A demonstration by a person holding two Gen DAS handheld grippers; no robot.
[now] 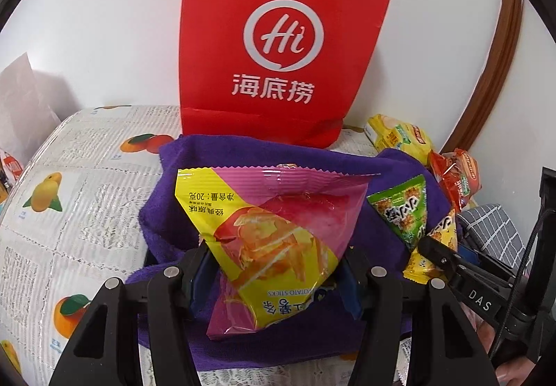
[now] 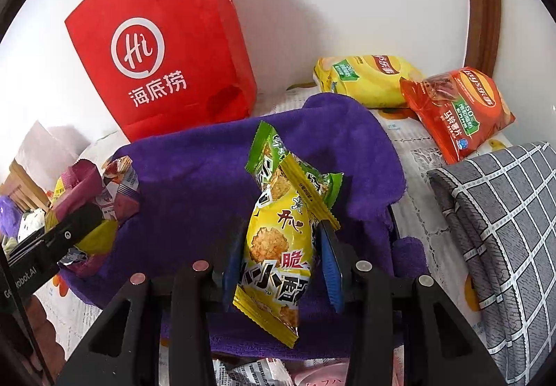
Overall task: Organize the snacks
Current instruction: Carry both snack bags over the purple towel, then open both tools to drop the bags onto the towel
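Red paper bag (image 1: 278, 38) stood far, behind purple towel (image 1: 243, 156). Left gripper (image 1: 278, 267) clamped pink-yellow foil crisp packet (image 1: 278, 229) over the towel; right gripper (image 2: 281, 264) clenched yellow and green cracker sachets (image 2: 278, 233). Light, crushable, slippery: grip sealed edges.

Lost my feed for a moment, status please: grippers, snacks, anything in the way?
Left gripper shut on pink bag. Right gripper shut on yellow packet, green packet behind it. Both over purple towel. Nothing blocking red bag.

Black left gripper (image 1: 278, 267), blue pads, silver screws
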